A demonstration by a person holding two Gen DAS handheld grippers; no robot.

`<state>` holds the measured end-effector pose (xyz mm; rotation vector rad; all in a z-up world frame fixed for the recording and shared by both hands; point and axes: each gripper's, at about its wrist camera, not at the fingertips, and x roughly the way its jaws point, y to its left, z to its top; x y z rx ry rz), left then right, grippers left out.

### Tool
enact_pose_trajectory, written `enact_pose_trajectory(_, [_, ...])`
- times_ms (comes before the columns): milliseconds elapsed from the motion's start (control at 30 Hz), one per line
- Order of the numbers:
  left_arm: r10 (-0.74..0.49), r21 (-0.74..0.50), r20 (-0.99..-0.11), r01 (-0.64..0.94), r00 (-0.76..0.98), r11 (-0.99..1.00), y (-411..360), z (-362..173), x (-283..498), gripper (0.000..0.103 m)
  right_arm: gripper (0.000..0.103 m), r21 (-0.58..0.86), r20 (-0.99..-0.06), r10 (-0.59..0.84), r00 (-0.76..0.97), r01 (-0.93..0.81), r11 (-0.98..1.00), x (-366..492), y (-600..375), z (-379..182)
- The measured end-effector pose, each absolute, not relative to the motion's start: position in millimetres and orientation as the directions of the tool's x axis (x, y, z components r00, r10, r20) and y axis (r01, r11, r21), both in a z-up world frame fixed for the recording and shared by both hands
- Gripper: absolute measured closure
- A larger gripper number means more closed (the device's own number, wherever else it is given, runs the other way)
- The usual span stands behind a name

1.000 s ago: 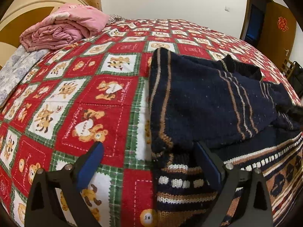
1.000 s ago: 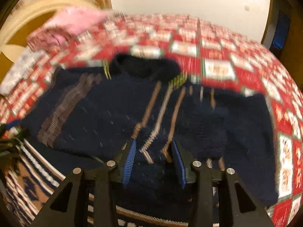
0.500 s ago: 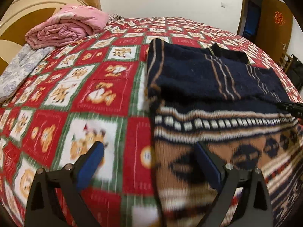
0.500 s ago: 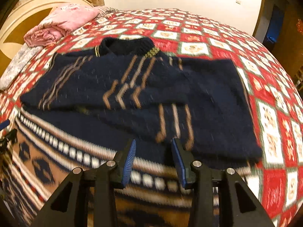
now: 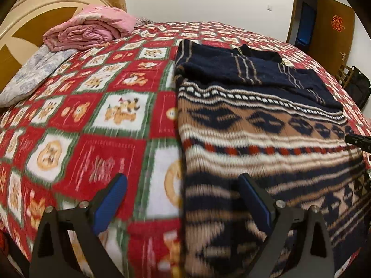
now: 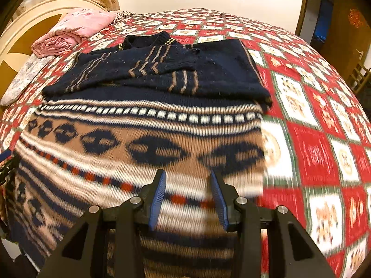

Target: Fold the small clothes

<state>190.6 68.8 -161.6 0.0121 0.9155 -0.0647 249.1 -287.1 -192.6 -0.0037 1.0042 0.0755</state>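
Observation:
A knitted sweater (image 5: 255,125) lies flat on the bed, navy at the top and brown, white and navy patterned below, with both sleeves folded across the chest. It also shows in the right wrist view (image 6: 143,125). My left gripper (image 5: 183,192) is wide open and empty, straddling the sweater's left edge near the hem. My right gripper (image 6: 186,187) is open and empty above the lower patterned part, nearer its right edge. The right gripper's tip (image 5: 358,140) shows at the right edge of the left wrist view.
The bed has a red, green and white bear-print cover (image 5: 97,106). A folded pink quilt (image 5: 90,30) and a grey floral pillow (image 5: 34,71) lie by the headboard (image 5: 34,16). A doorway (image 5: 306,23) and a dark bag (image 5: 358,85) are at the right.
Both grippers have pulled back from the folded sleeves toward the sweater's hem. The patterned lower part now fills the near view. The right gripper's fingers have spread a little.

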Motion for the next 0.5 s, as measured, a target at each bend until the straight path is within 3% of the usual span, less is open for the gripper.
enact_pose_trajectory(500, [-0.089,-0.048,-0.789,0.084,0.608,0.995,75,-164,118,0.005,0.061,0.046,-0.817,0.074,0.572,-0.063,0.997,130,-280,-186])
